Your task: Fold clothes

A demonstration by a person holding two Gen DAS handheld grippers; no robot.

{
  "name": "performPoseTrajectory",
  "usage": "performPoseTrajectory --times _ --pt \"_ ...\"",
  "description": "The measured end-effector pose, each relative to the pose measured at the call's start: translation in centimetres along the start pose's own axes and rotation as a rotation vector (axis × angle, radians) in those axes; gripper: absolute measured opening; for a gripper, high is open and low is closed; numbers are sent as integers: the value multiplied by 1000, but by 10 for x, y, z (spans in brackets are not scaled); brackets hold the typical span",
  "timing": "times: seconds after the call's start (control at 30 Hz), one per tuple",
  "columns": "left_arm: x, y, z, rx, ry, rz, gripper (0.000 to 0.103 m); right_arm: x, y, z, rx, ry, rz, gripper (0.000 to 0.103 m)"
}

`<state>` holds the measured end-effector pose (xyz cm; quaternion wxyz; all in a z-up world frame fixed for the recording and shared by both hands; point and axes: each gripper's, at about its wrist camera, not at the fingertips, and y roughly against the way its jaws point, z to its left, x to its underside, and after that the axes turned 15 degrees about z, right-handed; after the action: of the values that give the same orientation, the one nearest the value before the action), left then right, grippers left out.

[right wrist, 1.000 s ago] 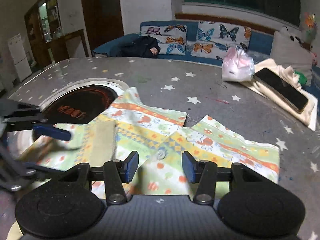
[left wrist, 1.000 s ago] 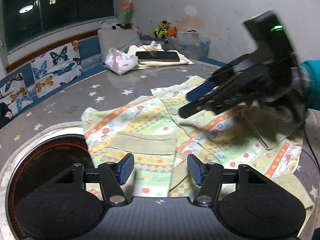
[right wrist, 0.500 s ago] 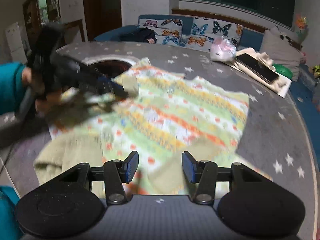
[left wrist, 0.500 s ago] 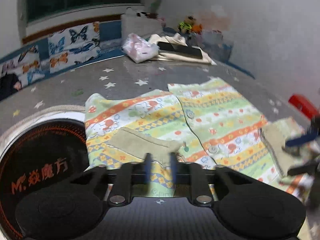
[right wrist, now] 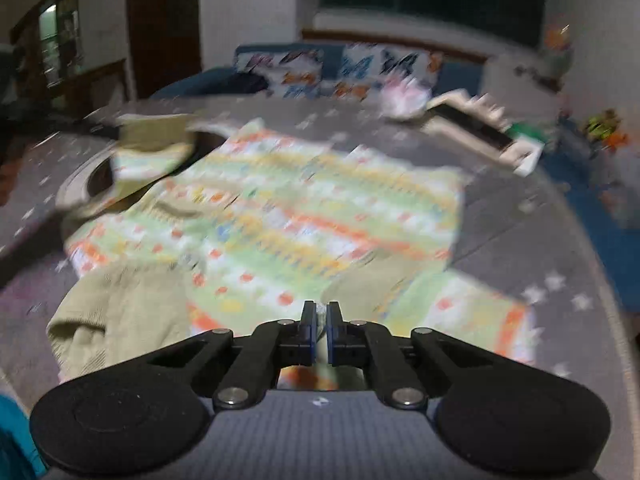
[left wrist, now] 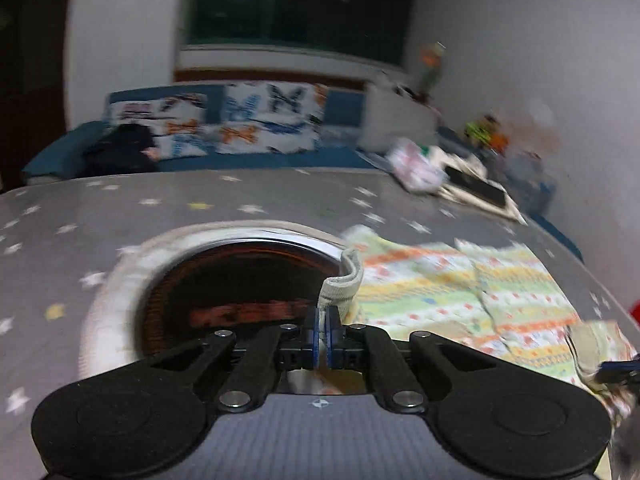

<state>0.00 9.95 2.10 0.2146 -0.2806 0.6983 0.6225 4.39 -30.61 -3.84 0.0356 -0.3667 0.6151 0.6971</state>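
A child's shirt (left wrist: 460,292) with green, orange and yellow patterned stripes and beige cuffs lies spread on the grey star-print table (left wrist: 240,200). My left gripper (left wrist: 322,328) is shut on a beige sleeve cuff (left wrist: 340,284), which rises from between the pads. My right gripper (right wrist: 320,328) is shut on the shirt's near edge (right wrist: 320,312). The shirt fills the middle of the right wrist view (right wrist: 300,216). The left gripper's lifted sleeve (right wrist: 152,148) shows there at the far left, blurred.
A round black cooktop with orange lettering (left wrist: 240,280) is set into the table under the left sleeve. A phone on folded cloth (left wrist: 476,190) and a pink bag (left wrist: 416,164) lie at the far edge. A sofa with butterfly cushions (left wrist: 240,128) stands behind.
Both grippers have closed on the shirt: the left on a sleeve cuff, the right on the near edge. The left view has swung left toward the cooktop. Both views are motion-blurred.
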Motion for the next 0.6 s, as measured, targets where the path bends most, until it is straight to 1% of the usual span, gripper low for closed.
performPoseTrajectory --times 0.17,0.27,0.37,0.5,0.6 --pt "18 37 50 -83 124 -63 3 3 38 -29 112 -105 -111 4" --pt "32 54 75 -126 184 -77 3 10 59 -52 186 -190 -153 4" --pt "49 62 94 -148 239 -70 3 21 72 -73 266 -271 -177 4" --pt "67 66 109 -169 294 -54 3 42 75 -101 357 -395 -162 4" --pt "78 66 118 -182 328 -41 3 56 69 -119 436 -461 -112 4"
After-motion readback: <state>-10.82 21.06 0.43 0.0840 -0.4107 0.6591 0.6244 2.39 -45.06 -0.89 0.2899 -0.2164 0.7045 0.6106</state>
